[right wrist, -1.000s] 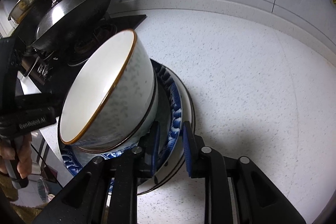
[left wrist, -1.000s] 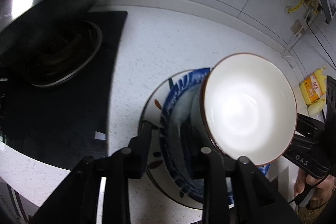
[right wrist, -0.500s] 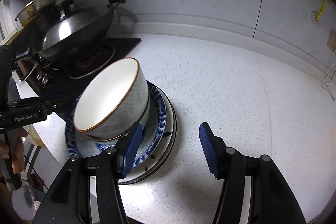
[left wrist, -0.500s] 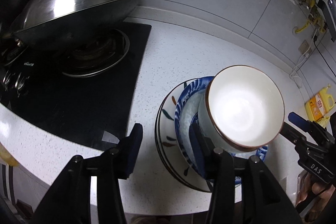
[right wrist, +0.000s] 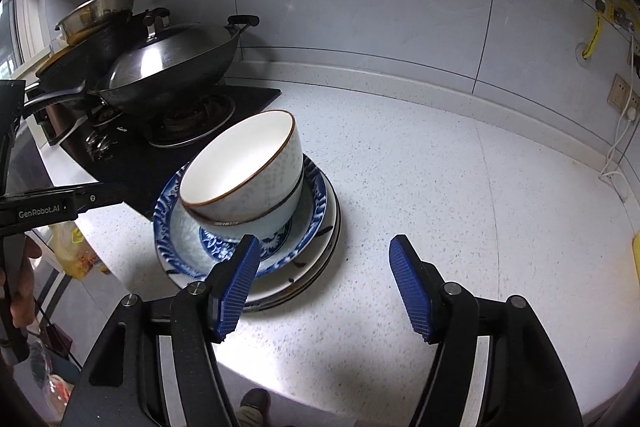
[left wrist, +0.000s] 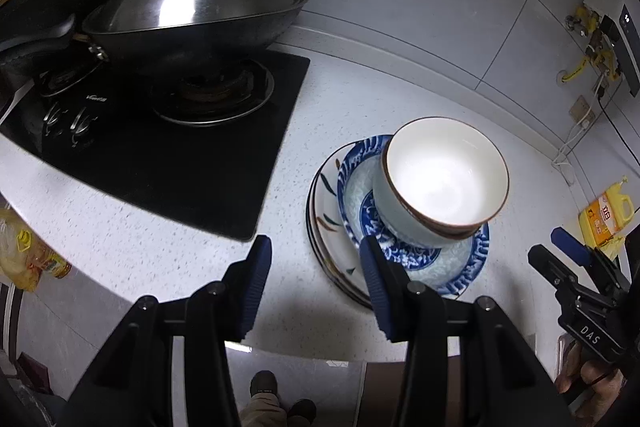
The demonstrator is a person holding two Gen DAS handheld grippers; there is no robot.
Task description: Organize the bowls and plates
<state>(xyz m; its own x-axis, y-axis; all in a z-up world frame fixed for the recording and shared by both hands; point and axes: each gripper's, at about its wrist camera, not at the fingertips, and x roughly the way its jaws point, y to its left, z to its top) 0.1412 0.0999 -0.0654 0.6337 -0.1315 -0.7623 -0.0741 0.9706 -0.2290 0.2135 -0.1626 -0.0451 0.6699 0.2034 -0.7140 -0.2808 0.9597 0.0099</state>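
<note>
Both claws have drawn back from the stack; left claw (left wrist: 312, 281) open and empty, right claw (right wrist: 326, 291) opening, empty. Two nested white bowls (right wrist: 244, 173), brown-rimmed, tilt inside a blue-patterned dish (right wrist: 180, 239) on stacked plates (left wrist: 324, 211), worktop (right wrist: 440, 187) speckled, wok (left wrist: 192, 15) at 10 o'clock.

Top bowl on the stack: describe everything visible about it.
The top bowl looks like glazed ceramic: plain white inside, pale speckled outside, thin brown rim. It is empty and tilted, nested in a second bowl of the same kind. That one sits on a blue-patterned plate atop more plates on the counter. Neither tool touches it.
</note>
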